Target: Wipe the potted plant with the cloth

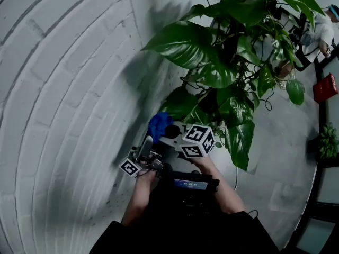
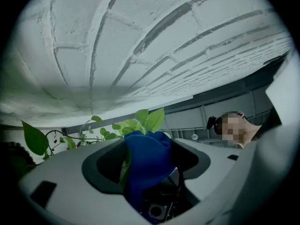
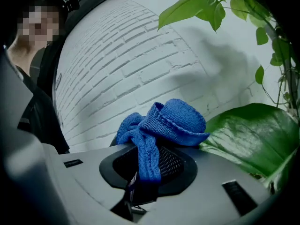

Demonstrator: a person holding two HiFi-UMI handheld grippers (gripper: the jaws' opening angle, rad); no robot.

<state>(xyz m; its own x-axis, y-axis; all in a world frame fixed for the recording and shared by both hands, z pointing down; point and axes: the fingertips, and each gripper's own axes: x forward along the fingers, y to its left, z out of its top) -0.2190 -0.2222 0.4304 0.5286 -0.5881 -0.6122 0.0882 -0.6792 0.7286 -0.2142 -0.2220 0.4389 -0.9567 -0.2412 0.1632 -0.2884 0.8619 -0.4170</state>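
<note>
The potted plant (image 1: 222, 52) with big glossy leaves rises at the upper right of the head view. A blue knitted cloth (image 1: 158, 125) is bunched just below its lowest leaves. My right gripper (image 1: 170, 131) comes in from the right and is shut on the cloth (image 3: 173, 121), which hangs down into its jaws; a broad leaf (image 3: 253, 135) lies right beside it. My left gripper (image 1: 148, 141) points up at the cloth from below. The cloth (image 2: 147, 163) and a thin leaf stand between its jaws, which are parted and do not press on it.
A white brick wall (image 1: 58, 89) curves along the left, close behind the plant. At the far right stand a dark shelf with a red box (image 1: 324, 88) and a small green plant (image 1: 328, 141). Another person (image 1: 318, 33) is at the top right.
</note>
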